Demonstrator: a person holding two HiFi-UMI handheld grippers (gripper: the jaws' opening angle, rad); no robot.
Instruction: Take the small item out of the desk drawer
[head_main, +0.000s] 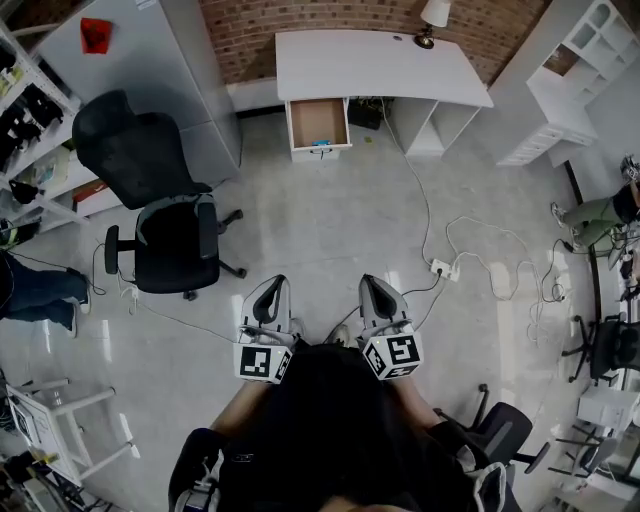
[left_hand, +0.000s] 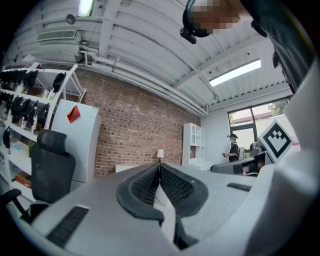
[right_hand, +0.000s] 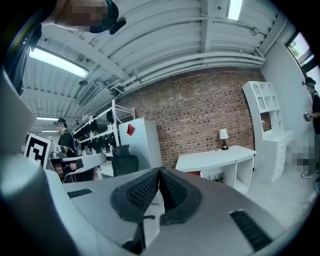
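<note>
Left gripper (head_main: 271, 287) and right gripper (head_main: 378, 284), low centre: jaws pressed together, empty. Drawer (head_main: 316, 120) open, top centre, well apart from both. Small blue item (head_main: 322, 143) at its front edge. Walk up, then spread 1 gripper's jaws before reaching in.

The table (head_main: 380, 62) is white, the drawer (head_main: 318, 121) brown inside, the chair (head_main: 170, 240) black, the wall (head_main: 245, 40) red brick.
</note>
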